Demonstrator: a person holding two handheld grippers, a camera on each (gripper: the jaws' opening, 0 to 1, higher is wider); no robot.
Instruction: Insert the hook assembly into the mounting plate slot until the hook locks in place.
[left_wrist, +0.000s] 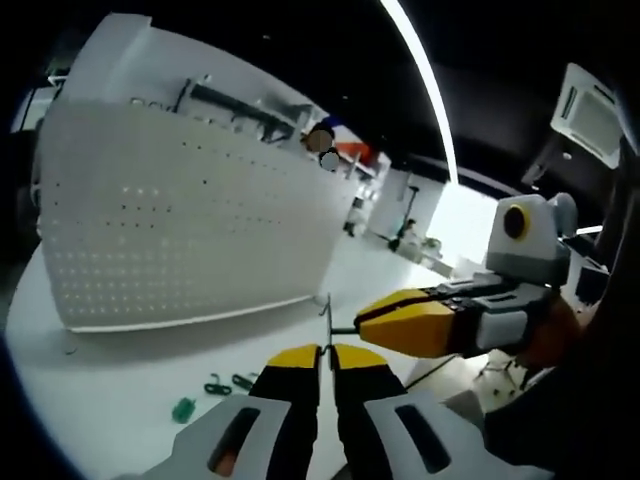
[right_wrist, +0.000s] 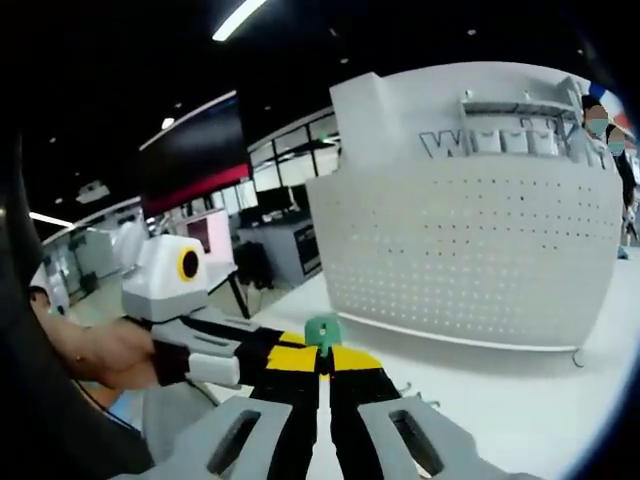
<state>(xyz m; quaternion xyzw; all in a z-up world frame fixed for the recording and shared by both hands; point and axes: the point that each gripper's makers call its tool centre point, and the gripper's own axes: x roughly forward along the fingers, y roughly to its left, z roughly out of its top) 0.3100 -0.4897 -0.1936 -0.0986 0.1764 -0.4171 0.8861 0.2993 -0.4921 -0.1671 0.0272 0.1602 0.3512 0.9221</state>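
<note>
My left gripper is shut on a thin metal wire hook that sticks up from its yellow tips. The right gripper reaches in from the right, its tip almost touching that wire. In the right gripper view, my right gripper is shut on a small green plastic piece that pokes up between its tips, and the left gripper comes in from the left beside it. The white perforated mounting plate stands upright on the table beyond both grippers.
Several small green parts lie on the white table in front of the plate. A small wire piece rests by the plate's foot. A person's hand holds the left gripper. Desks and equipment fill the room behind.
</note>
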